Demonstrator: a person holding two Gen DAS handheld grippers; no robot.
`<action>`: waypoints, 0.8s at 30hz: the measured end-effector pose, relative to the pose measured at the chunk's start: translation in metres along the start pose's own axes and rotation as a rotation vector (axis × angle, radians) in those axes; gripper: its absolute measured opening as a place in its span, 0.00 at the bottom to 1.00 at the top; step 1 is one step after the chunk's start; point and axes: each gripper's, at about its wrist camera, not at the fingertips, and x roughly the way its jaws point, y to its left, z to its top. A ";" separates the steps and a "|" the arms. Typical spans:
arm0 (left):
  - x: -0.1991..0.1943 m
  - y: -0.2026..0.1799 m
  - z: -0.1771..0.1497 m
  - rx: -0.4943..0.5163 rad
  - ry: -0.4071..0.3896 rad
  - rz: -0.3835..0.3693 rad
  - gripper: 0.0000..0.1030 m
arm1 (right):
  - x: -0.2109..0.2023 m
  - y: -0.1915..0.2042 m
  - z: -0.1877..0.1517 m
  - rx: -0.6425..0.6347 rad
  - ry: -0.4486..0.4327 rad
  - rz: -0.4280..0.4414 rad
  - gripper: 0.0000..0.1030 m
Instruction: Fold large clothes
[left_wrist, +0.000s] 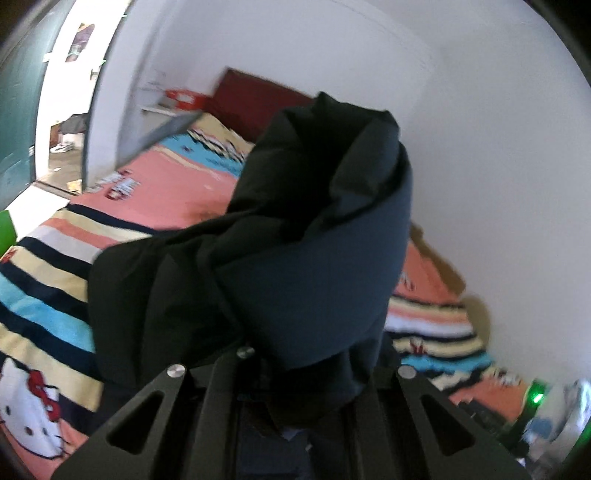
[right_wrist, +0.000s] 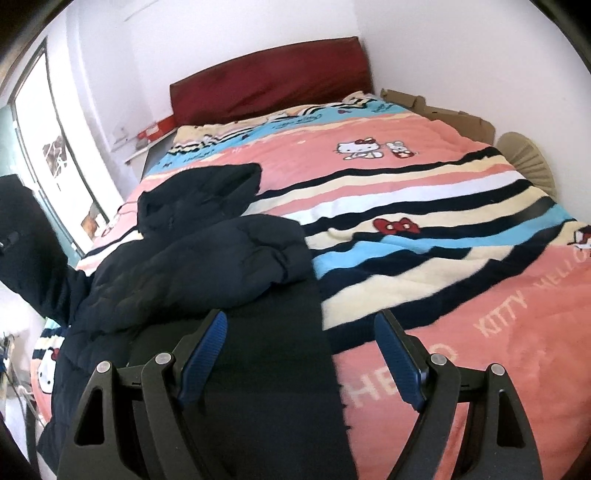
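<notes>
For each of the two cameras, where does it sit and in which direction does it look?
Left wrist: on the left gripper, raised, facing the headboard; the dark jacket bunched in its jaws blocks the centre.
Right wrist: on the right gripper, low over the bed, jaws open above the jacket's hem.
Shared: jacket, bed, headboard.

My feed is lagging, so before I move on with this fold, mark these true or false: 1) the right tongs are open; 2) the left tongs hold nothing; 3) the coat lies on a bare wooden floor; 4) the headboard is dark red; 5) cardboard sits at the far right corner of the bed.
1) True: the right tongs are spread wide over the coat, gripping nothing.
2) False: the left tongs are shut on a bunched part of the coat.
3) False: the coat lies on a striped blanket on the bed.
4) True: the headboard is dark red.
5) True: the cardboard sits there, by the wall.
</notes>
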 end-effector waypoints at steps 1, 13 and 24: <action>0.015 -0.013 -0.009 0.023 0.028 0.004 0.08 | -0.001 -0.004 0.000 0.008 -0.004 -0.001 0.79; 0.162 -0.077 -0.120 0.176 0.351 0.107 0.08 | 0.006 -0.025 -0.009 0.054 0.009 -0.001 0.79; 0.142 -0.091 -0.113 0.245 0.378 0.034 0.44 | -0.003 -0.014 -0.014 0.039 0.018 0.010 0.79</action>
